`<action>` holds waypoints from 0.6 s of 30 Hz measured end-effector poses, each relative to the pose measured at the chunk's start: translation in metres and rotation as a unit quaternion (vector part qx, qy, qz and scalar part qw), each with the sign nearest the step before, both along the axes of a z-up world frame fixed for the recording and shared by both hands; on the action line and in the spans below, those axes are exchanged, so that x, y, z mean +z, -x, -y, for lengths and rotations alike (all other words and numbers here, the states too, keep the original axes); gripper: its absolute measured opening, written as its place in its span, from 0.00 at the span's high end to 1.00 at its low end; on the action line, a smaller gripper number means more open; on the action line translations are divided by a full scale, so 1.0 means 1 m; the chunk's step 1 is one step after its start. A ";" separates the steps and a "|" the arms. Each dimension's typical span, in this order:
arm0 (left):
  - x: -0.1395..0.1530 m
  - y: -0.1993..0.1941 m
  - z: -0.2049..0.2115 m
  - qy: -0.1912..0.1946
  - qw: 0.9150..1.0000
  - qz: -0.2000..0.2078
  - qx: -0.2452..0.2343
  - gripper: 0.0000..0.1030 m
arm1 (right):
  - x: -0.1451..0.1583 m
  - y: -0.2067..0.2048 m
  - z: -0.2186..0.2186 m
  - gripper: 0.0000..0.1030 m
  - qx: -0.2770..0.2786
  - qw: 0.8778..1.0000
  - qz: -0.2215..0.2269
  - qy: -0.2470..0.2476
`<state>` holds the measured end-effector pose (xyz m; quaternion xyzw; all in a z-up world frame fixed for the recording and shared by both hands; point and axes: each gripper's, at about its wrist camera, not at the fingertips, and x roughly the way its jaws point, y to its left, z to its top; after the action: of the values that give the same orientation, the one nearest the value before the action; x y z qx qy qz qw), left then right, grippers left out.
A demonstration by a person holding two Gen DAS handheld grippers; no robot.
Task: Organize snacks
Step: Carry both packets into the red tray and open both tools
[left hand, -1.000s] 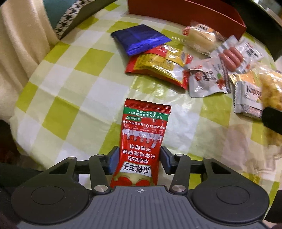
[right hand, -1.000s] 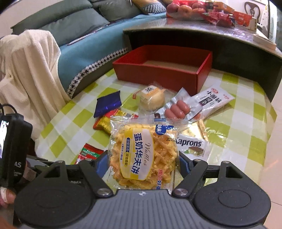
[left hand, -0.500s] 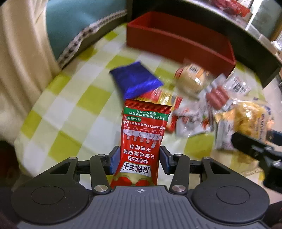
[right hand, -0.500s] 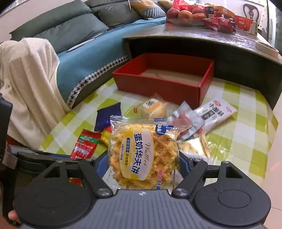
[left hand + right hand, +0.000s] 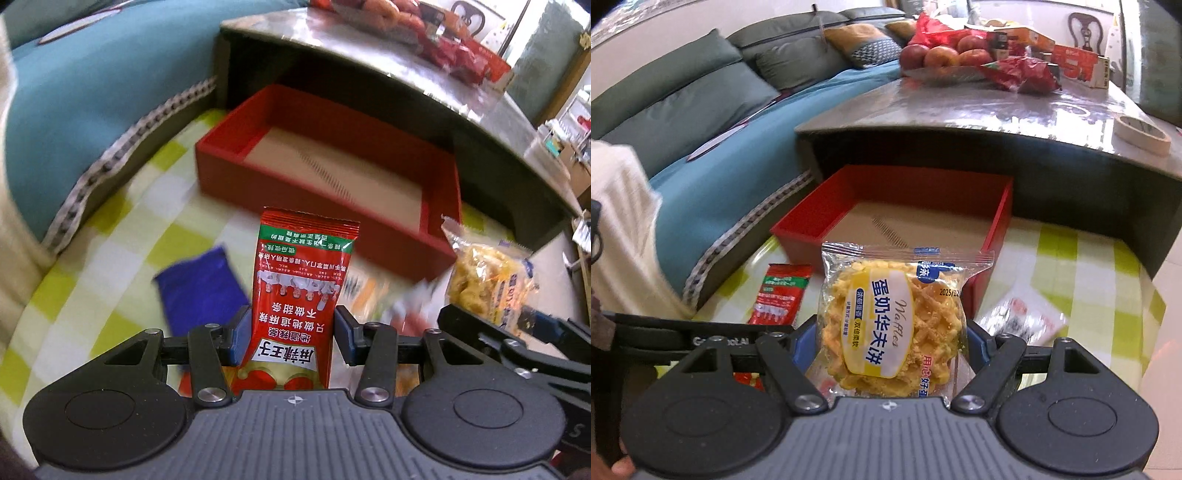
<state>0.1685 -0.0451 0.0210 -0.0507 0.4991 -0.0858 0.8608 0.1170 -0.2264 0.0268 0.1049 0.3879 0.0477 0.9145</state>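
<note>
Here, two packets held above a checked tablecloth point(image 5: 122, 229).
Left gripper point(image 5: 291, 332) pinches a red sachet point(image 5: 301, 295); right gripper point(image 5: 892, 343) clamps a waffle packet point(image 5: 890, 321); ahead, a red tray point(image 5: 923, 192), sofa point(image 5: 701, 88) beyond.

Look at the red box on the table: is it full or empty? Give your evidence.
Empty. Both wrist views show the red box's bare tan floor with no packets inside; its near corners are hidden behind the held packets.
</note>
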 end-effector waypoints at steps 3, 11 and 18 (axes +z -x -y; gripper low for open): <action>0.003 -0.026 0.008 0.007 1.000 0.005 0.002 0.47 | 0.003 -0.023 0.007 0.23 -0.007 1.000 0.004 0.000; 0.013 -0.085 0.026 0.005 0.999 0.034 0.005 0.47 | 0.006 -0.079 0.021 0.23 -0.023 1.000 0.018 0.012; 0.008 -0.126 0.042 -0.005 0.999 0.047 0.003 0.47 | -0.010 -0.114 0.029 0.23 -0.031 0.999 0.004 0.018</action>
<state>0.2950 -0.0873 0.0288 -0.0437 0.4584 -0.0832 0.8837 0.2307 -0.2549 0.0165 0.0997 0.3814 0.0127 0.9189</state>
